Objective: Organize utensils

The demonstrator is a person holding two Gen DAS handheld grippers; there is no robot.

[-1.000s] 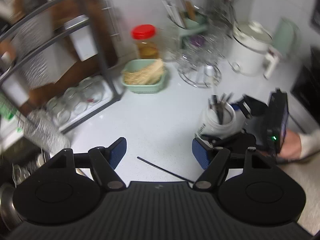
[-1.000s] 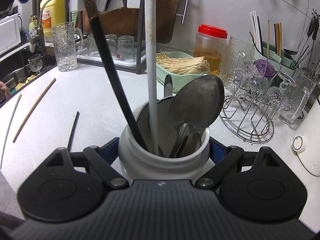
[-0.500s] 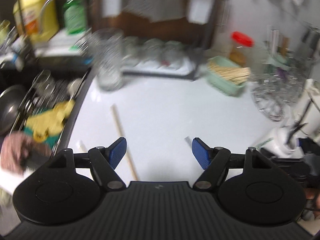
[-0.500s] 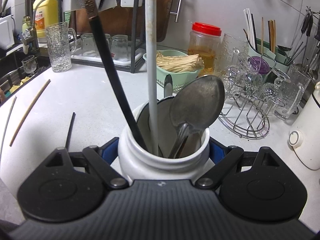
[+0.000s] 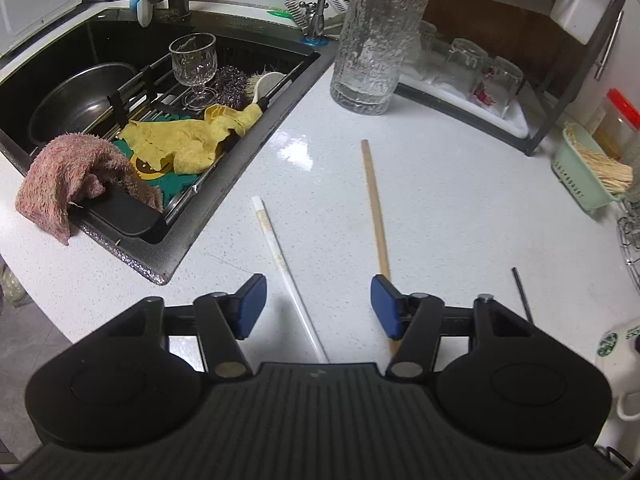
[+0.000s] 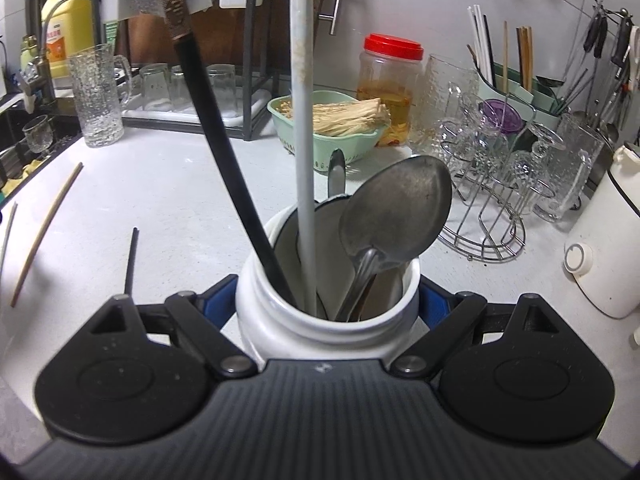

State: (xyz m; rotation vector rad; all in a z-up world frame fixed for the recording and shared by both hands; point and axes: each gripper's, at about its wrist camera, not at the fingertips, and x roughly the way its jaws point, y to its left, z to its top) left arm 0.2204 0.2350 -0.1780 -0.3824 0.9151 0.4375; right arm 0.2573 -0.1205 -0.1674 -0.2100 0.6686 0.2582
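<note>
My left gripper is open and empty, low over the white counter. A white chopstick lies between its fingers and runs under the gripper. A wooden chopstick lies by the right fingertip. A black chopstick lies further right. My right gripper is shut on a white ceramic jar. The jar holds a black chopstick, a white chopstick and metal spoons. The loose wooden chopstick and black chopstick show at its left.
A black sink with a bowl, a wine glass, cloths and a pink towel lies left. A textured glass jug and a dish rack stand behind. A green basket, a red-lidded jar and a wire glass stand stand at the back right.
My left gripper has swung left from the jar to the counter by the sink and now hovers over the loose chopsticks. My right gripper still holds the jar, nearly unmoved.
</note>
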